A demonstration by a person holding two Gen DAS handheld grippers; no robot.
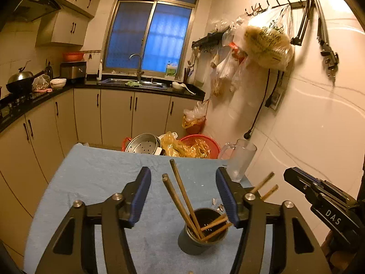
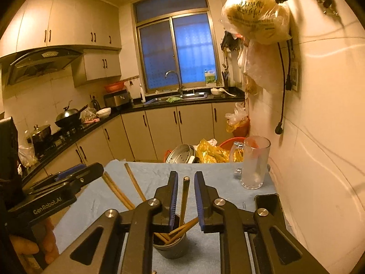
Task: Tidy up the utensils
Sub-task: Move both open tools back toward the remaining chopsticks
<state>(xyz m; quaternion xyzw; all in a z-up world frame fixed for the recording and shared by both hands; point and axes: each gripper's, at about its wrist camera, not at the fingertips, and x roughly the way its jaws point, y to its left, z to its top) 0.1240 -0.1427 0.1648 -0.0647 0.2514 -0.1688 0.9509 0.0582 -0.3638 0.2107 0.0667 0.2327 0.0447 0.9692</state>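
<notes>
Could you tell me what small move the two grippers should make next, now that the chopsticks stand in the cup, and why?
Probably draw both back and up. The chopsticks already lean inside the cup on the blue cloth. The left gripper is wide open around them; the right gripper's pads flank one stick without pressing. Lifting clear should avoid tipping the cup.

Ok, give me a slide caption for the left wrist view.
Left gripper open above a cup of chopsticks on a blue cloth, glass mug behind.
</notes>
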